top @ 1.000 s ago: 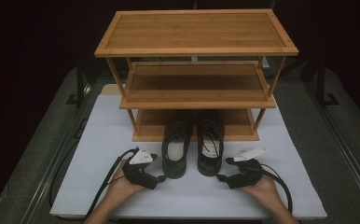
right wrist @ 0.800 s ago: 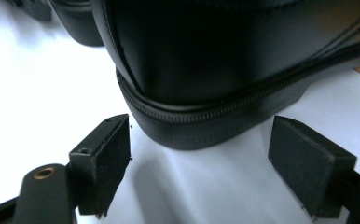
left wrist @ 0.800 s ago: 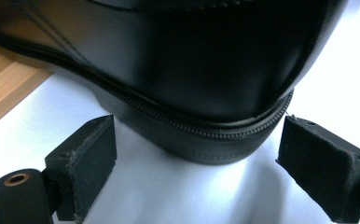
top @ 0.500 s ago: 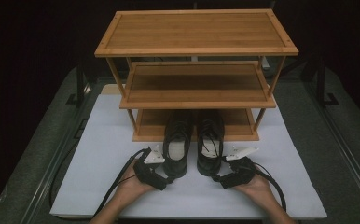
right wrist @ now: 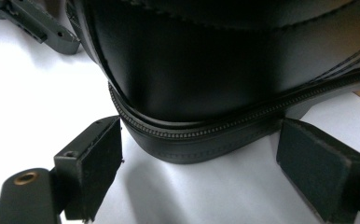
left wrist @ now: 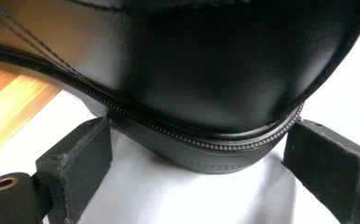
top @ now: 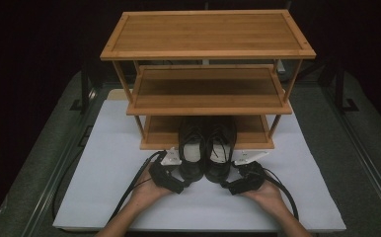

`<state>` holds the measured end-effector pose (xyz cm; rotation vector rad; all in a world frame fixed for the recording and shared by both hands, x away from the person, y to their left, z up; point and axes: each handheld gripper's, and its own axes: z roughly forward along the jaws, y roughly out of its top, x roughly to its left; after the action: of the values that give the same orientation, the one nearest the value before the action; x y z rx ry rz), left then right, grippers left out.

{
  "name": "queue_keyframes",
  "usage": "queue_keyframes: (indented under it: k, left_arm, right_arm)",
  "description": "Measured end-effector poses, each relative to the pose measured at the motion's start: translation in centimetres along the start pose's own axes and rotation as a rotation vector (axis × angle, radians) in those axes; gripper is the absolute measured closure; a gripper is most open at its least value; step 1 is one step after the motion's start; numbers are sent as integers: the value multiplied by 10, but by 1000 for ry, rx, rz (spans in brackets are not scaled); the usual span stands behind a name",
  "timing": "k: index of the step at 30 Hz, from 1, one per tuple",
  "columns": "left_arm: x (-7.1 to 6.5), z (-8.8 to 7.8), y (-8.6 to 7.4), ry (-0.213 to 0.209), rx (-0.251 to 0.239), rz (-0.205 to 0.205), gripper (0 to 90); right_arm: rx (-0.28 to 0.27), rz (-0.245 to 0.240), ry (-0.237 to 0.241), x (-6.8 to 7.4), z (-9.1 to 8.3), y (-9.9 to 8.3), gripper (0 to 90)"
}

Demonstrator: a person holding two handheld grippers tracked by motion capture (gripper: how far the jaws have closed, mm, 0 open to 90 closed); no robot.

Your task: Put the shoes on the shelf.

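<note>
Two black shoes sit side by side on a white mat, toes tucked under the bottom shelf of a wooden rack (top: 207,49), heels facing the person. The left shoe (top: 192,148) and the right shoe (top: 220,148) touch or nearly touch each other. Over the last second both hands have moved forward and inward, so each gripper now arrives at a heel instead of resting out on the mat (top: 104,163). The left gripper (top: 181,183) points at the left shoe's heel; in the left gripper view its jaws stand apart, one on each side of the heel (left wrist: 206,140), the right pad just beside the sole's welt, nothing clamped yet. The right gripper (top: 225,183) mirrors it at the right shoe; in the right gripper view its jaws are likewise spread around that heel (right wrist: 201,135), not pressing it. Judging from this, the approach is finished and closing on both heels is likely next, ready to lift or slide the pair, perhaps onto the rack.
</note>
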<state>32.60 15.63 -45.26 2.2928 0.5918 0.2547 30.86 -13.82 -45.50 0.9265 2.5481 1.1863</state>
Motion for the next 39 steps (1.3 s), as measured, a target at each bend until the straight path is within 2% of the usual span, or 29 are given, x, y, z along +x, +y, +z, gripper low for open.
queue_keyframes:
  k: [4, 6, 8, 11, 13, 17, 18, 23, 26, 30, 33, 37, 39]
  left_arm:
    - [1, 0, 3, -1, -6, -13, 76]
    - [3, -1, 5, -7, -41, -33, 75]
    - [5, -2, 7, -11, -42, -30, 76]
    - [6, 1, 9, 0, -21, -28, 76]
    - [8, 2, 9, -3, -25, -34, 75]
    - [12, -1, 13, -17, -58, -63, 75]
    - [13, -2, 15, -11, -57, -55, 75]
    - [22, 1, 23, 0, -89, -86, 71]
    - [27, 5, 25, 7, -85, -86, 65]
    - [32, 7, 28, 9, -116, -115, 64]
    - [36, 8, 31, 16, -109, -104, 64]
    - [42, 10, 33, 25, -111, -112, 64]
    - [43, 11, 35, 33, -127, -125, 64]
  right_arm:
    - [5, 3, -16, 0, 1, 3, 124]
    - [-16, 25, -14, -3, 0, 5, 117]
    - [-45, 53, 6, -6, -3, 8, 115]
    - [-38, 41, -5, -9, -2, 10, 115]
    - [-36, 39, -15, -8, 1, 10, 114]
    - [-56, 46, -11, -10, -2, 14, 110]
    - [-58, 44, -17, -11, -3, 16, 106]
    - [-108, 66, -32, -21, -3, 24, 97]
    - [-101, 66, -41, -25, 2, 27, 95]
    - [-114, 76, -51, -31, 4, 33, 87]
    - [-123, 84, -52, -36, 6, 35, 86]
    - [-114, 85, -65, -40, 8, 40, 85]
    - [-112, 86, -74, -41, 9, 43, 85]
